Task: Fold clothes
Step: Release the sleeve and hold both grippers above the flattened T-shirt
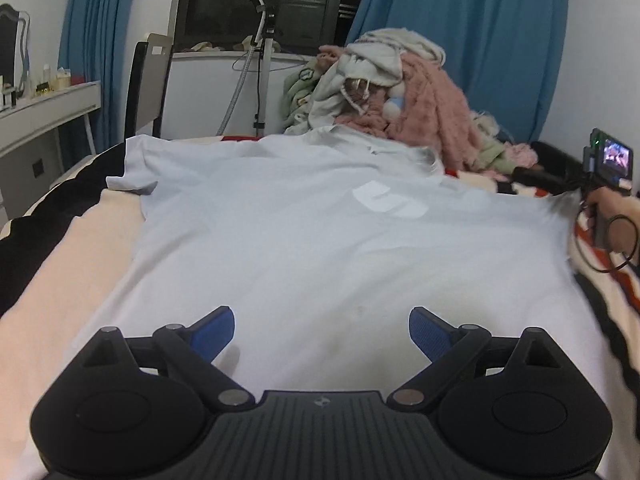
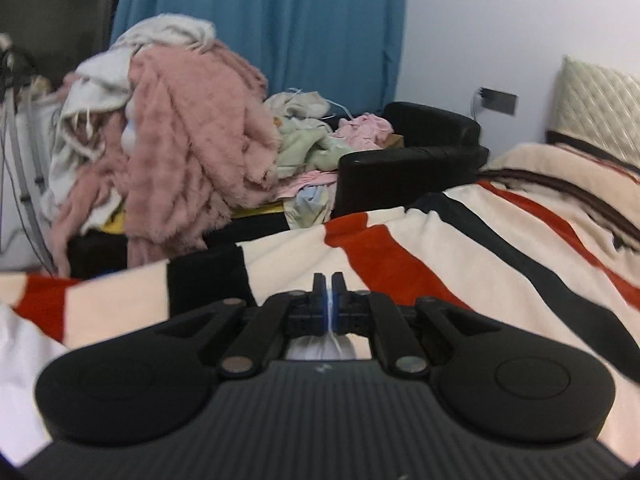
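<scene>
A pale grey-white T-shirt (image 1: 320,248) with a white print lies spread flat on the bed. My left gripper (image 1: 321,334) is open, its blue pads wide apart just above the shirt's near edge. My right gripper (image 2: 329,286) is shut on a bunched fold of the white shirt (image 2: 322,346), with cloth pinched between the pads. In the left wrist view the right gripper (image 1: 570,192) holds the shirt's right edge, where the cloth is pulled taut.
A heap of clothes with a pink fluffy blanket (image 1: 424,100) is piled at the bed's far side. The bed has a cream, red and black striped blanket (image 2: 460,256). A black armchair (image 2: 412,160), blue curtains (image 1: 480,40) and a white dresser (image 1: 44,112) surround it.
</scene>
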`<action>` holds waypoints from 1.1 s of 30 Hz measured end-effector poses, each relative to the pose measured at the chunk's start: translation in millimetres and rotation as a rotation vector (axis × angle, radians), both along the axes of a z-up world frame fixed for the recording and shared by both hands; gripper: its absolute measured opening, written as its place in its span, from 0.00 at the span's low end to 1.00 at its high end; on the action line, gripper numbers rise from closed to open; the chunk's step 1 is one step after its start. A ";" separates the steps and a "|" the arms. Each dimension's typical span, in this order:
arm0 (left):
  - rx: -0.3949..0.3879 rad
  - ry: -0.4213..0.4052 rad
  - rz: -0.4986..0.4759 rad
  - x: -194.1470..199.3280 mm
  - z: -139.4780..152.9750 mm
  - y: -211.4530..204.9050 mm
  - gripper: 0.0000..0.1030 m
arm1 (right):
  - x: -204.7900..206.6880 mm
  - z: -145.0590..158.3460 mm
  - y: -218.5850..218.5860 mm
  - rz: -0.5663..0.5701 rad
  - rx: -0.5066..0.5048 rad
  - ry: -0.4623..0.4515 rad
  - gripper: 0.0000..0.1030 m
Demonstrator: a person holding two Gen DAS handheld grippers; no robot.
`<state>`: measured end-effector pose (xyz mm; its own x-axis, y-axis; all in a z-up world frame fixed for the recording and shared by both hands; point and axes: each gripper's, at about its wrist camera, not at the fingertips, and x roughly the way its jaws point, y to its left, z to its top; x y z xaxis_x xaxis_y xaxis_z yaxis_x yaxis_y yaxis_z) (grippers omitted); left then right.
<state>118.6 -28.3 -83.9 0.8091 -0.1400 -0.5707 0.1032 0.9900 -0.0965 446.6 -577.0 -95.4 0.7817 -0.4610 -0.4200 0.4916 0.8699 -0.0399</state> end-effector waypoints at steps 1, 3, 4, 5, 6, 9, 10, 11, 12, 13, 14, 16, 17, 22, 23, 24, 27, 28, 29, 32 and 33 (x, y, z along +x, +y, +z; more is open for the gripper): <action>0.012 0.005 0.002 5.0 -2.8 -0.6 0.93 | -0.3 -3.4 -1.2 0.014 0.010 -0.011 0.05; 0.013 0.012 0.002 13.3 -7.0 -0.8 0.93 | -0.9 -10.3 -3.7 0.042 0.030 -0.034 0.07; 0.012 0.016 0.002 17.4 -9.1 -1.0 0.93 | -1.2 -13.8 -4.9 0.056 0.040 -0.046 0.08; 0.012 0.019 0.003 21.6 -11.2 -1.1 0.93 | -1.5 -17.2 -6.1 0.070 0.050 -0.057 0.15; 0.017 0.015 0.000 23.6 -12.0 -1.5 0.93 | -7.0 -17.0 -4.4 0.085 0.080 -0.059 0.39; 0.024 0.003 -0.007 22.8 -10.5 -0.5 0.93 | -31.0 -10.0 8.2 0.133 0.134 -0.076 0.83; 0.018 -0.002 -0.010 20.9 -8.9 0.5 0.93 | -43.0 -4.1 17.1 0.156 0.131 -0.075 0.83; 0.013 -0.006 -0.013 18.9 -7.2 1.5 0.93 | -55.2 2.1 26.4 0.181 0.126 -0.073 0.83; 0.007 -0.012 -0.017 15.3 -4.4 2.7 0.93 | -68.2 9.3 36.3 0.198 0.118 -0.069 0.83; 0.001 -0.017 -0.022 11.6 -1.6 3.8 0.93 | -84.8 18.3 48.7 0.219 0.106 -0.077 0.83; 0.004 -0.031 -0.025 5.4 2.0 3.9 0.93 | -101.8 27.5 61.4 0.240 0.094 -0.086 0.83; 0.010 -0.059 -0.030 -7.0 9.5 4.1 0.93 | -137.7 46.3 88.7 0.284 0.079 -0.098 0.82; 0.005 -0.071 -0.040 -13.8 13.8 4.9 0.93 | -157.8 55.2 102.8 0.307 0.084 -0.108 0.82; -0.019 -0.134 -0.085 -51.0 35.7 6.8 0.93 | -265.4 88.7 173.0 0.394 0.124 -0.175 0.83; -0.016 -0.149 -0.090 -58.9 39.7 6.4 0.93 | -285.7 93.2 186.4 0.408 0.132 -0.180 0.82; -0.013 -0.164 -0.096 -66.8 43.7 6.1 0.93 | -306.0 97.7 199.8 0.421 0.139 -0.186 0.82; -0.010 -0.193 -0.107 -88.1 54.3 7.8 0.93 | -359.5 99.6 235.7 0.449 0.147 -0.213 0.82; -0.010 -0.200 -0.110 -94.8 57.5 8.9 0.93 | -372.4 97.6 245.2 0.449 0.142 -0.213 0.82; -0.014 -0.204 -0.122 -101.3 60.3 11.1 0.93 | -384.9 95.5 254.6 0.449 0.136 -0.213 0.82; 0.009 -0.240 -0.116 -121.7 67.9 16.7 0.93 | -409.5 85.6 275.2 0.442 0.150 -0.190 0.82; 0.011 -0.251 -0.111 -127.6 70.4 19.0 0.93 | -416.6 82.1 281.6 0.443 0.156 -0.182 0.82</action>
